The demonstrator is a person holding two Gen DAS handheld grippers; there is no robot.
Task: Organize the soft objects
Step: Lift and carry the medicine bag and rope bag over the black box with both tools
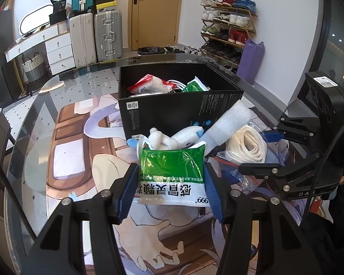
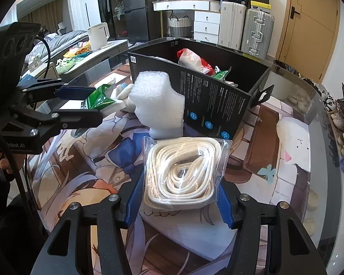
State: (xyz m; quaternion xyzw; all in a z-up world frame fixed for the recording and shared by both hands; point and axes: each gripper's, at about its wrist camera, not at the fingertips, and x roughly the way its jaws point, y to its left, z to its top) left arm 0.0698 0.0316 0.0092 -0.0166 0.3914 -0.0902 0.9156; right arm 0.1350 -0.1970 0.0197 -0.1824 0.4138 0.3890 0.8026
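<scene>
left gripper (image 1: 172, 190): blue pads clamped on both sides of a green and white packet (image 1: 172, 171), printed end toward the camera, packet lifted off the table
right gripper (image 2: 178, 202): pads pressed on the two sides of a clear bag of coiled white rope (image 2: 183, 169); no earlier picture to compare
rope bag: near side of the table, just in front of the black box (image 2: 206, 98), foam behind it
black box: open top, middle of the table, far side of both held items; holds a red and white packet (image 1: 149, 84) and another green packet (image 1: 196, 86)
foam sheet (image 2: 158, 100): white, leaning against the near wall of the box, left of the rope bag in the right wrist view
plush toy (image 1: 172, 137): white with blue bits, lying against the near wall of the box, just behind the held green packet
table (image 1: 68, 151): glass top over a cartoon print mat
far background: suitcases (image 1: 96, 36), white drawers (image 1: 57, 52), shoe rack (image 1: 229, 29), door (image 1: 156, 11)
hand (image 2: 9, 162): partly seen at the left edge of the right wrist view, behind the left gripper
</scene>
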